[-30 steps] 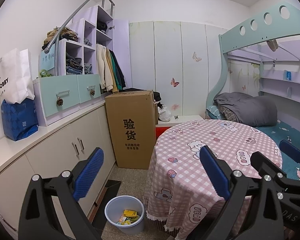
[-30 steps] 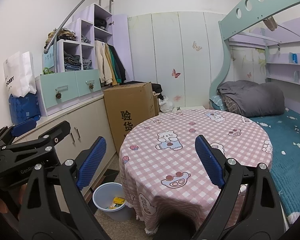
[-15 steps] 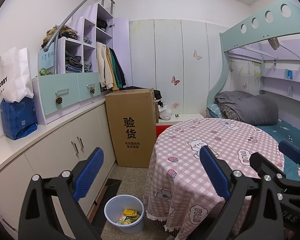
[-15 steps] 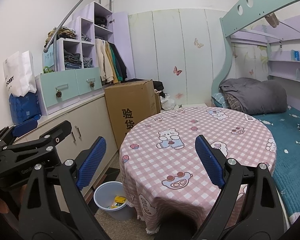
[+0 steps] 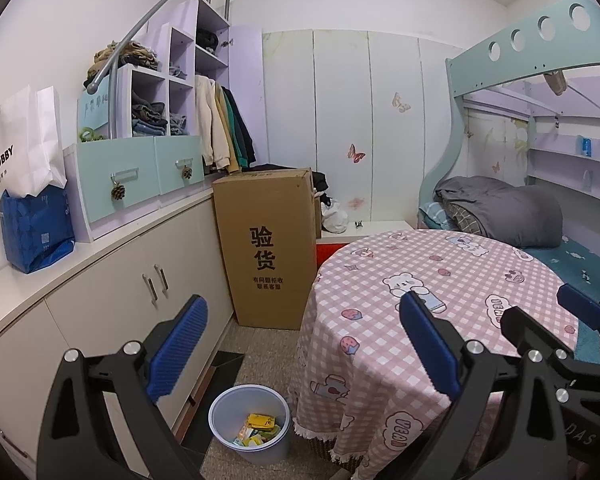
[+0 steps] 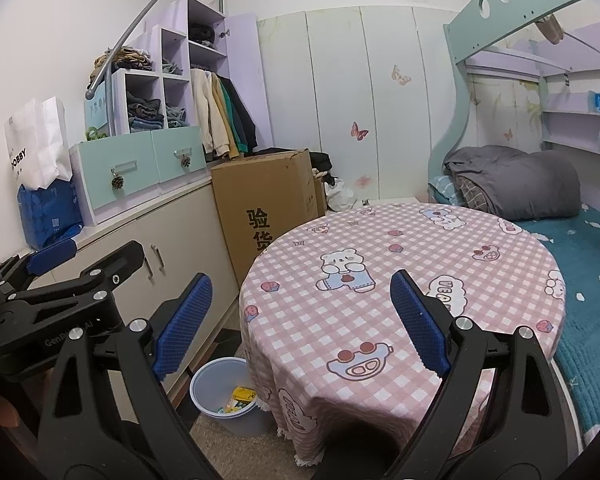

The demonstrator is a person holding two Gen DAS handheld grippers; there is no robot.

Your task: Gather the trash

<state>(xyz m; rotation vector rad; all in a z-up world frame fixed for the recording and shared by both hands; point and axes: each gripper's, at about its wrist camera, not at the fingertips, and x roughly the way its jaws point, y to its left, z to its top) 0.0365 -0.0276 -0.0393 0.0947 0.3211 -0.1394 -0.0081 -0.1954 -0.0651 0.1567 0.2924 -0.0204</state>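
Note:
A pale blue waste bin (image 5: 249, 424) stands on the floor by the left edge of the round table (image 5: 440, 280); yellow and green wrappers (image 5: 260, 426) lie inside it. The bin (image 6: 224, 394) also shows low in the right wrist view, with the wrappers (image 6: 240, 398) in it. My left gripper (image 5: 304, 344) is open and holds nothing, high above the bin and the table's left rim. My right gripper (image 6: 302, 328) is open and holds nothing, over the near part of the pink checked tablecloth (image 6: 400, 272). The left gripper (image 6: 48, 280) appears at the left of the right wrist view.
A tall cardboard box (image 5: 266, 248) stands behind the bin. A long low cabinet (image 5: 112, 280) runs along the left wall with a blue bag (image 5: 36, 228) and a white bag (image 5: 24, 140) on it. A bunk bed (image 5: 540, 216) with grey bedding lies at the right.
Both views have drifted slightly, with the scene shifting a little; the right gripper has edged closer over the table. Both grippers remain open with nothing held.

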